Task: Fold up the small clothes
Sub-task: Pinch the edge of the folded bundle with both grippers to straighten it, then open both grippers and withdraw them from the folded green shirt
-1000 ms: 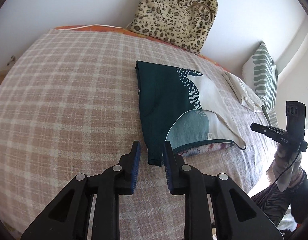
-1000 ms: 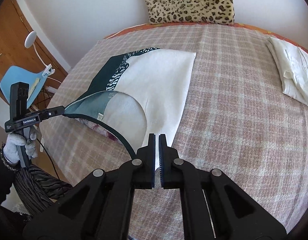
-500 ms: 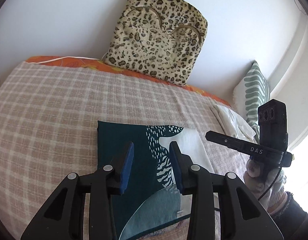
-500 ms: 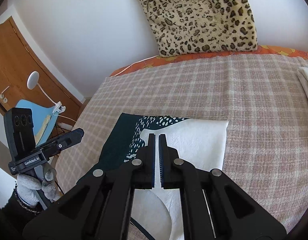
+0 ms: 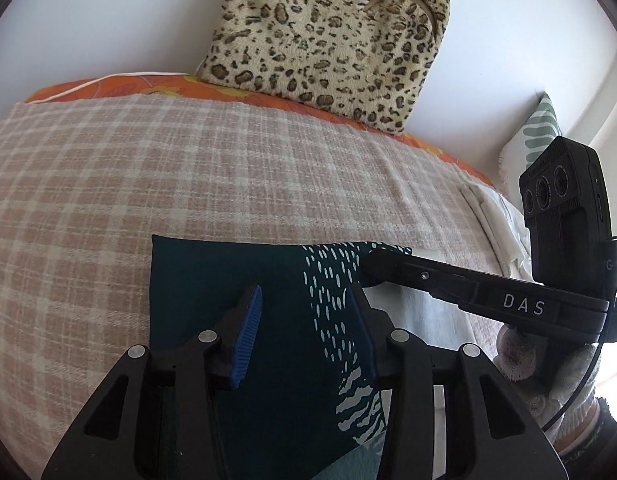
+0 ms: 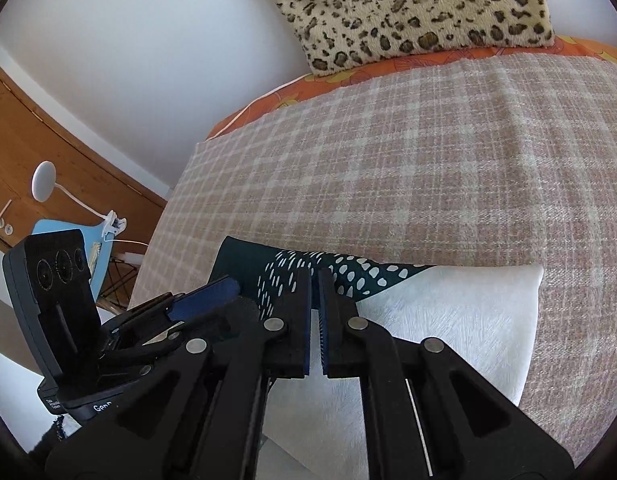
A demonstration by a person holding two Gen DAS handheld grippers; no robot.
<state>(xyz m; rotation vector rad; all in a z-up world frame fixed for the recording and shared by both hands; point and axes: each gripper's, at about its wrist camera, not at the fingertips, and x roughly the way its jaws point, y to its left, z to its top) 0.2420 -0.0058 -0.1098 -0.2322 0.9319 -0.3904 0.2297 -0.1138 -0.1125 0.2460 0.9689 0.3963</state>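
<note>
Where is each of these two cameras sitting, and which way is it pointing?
Left wrist: on the left gripper, jaws apart, looking along the bed over the dark green garment; the right gripper and gloved right hand show.
Right wrist: on the right gripper, jaws nearly closed, facing the same way; the left gripper shows.
Shared: garment, checked blanket, leopard cushion.

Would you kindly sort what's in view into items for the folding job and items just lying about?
Job: top, left gripper, right gripper.

Lying about: leopard cushion, white cloth, green-patterned pillow, lamp, blue chair.
</note>
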